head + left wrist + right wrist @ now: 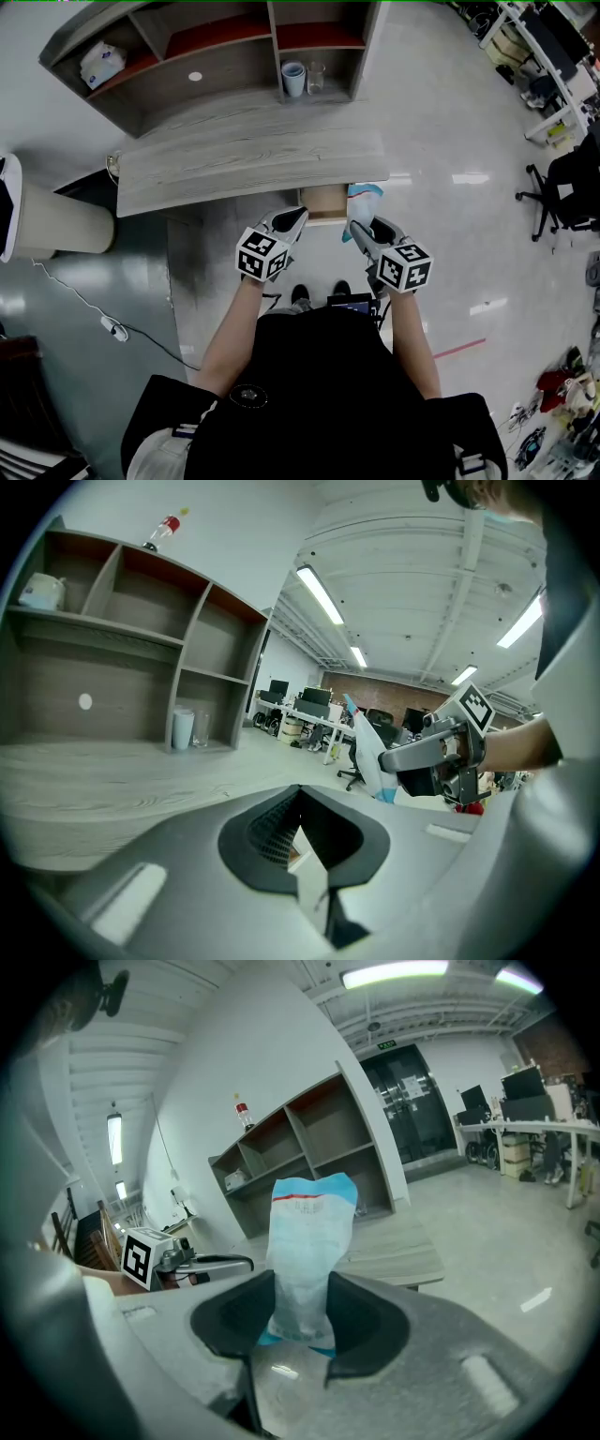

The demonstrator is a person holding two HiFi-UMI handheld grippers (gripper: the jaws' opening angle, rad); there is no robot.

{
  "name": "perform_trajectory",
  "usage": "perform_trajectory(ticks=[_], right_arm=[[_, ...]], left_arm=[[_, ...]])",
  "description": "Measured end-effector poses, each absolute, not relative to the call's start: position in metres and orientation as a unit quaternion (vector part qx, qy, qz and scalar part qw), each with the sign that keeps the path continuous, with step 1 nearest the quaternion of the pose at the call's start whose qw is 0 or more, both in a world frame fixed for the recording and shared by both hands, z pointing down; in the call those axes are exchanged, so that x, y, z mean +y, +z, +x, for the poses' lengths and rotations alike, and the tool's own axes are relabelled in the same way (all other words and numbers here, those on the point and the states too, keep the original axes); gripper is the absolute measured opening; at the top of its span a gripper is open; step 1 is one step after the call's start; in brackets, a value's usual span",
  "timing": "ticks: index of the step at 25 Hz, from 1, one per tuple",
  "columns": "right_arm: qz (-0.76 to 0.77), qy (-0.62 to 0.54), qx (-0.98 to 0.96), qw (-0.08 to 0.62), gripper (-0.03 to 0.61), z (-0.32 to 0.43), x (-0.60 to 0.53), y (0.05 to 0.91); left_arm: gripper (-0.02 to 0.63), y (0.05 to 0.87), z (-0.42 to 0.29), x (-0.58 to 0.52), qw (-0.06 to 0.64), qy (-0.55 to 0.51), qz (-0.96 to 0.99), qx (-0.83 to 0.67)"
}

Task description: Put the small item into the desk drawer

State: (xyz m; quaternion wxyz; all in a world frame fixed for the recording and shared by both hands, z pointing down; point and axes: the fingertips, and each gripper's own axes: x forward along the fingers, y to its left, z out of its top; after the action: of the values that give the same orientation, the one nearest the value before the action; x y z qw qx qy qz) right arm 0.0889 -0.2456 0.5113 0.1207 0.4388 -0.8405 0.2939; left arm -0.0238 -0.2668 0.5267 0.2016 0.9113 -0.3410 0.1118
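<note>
Right gripper (302, 1309), yours: jaws clamped on the blue-and-white packet (309, 1227), which stands upright out of them, its lower part half hidden between the pads and its print too blurred to read. Left gripper (305, 847), near the right one's left side: jaws drawn in to a thin slit, with a pale sliver inside that you cannot identify from its own view. Desk drawer (323, 204), just ahead of both sets of tips: standing open, only a tan strip showing, the rest cut off by the desk (234, 164) edge above and the packet.
</note>
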Motion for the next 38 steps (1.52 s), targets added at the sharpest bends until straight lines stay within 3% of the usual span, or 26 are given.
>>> perform_trajectory(ticks=[38], right_arm=[[0.364, 0.29, -0.877, 0.119, 0.167, 0.128, -0.268, 0.507]], left_arm=[[0.002, 0.52, 0.026, -0.269, 0.196, 0.128, 0.889, -0.394]])
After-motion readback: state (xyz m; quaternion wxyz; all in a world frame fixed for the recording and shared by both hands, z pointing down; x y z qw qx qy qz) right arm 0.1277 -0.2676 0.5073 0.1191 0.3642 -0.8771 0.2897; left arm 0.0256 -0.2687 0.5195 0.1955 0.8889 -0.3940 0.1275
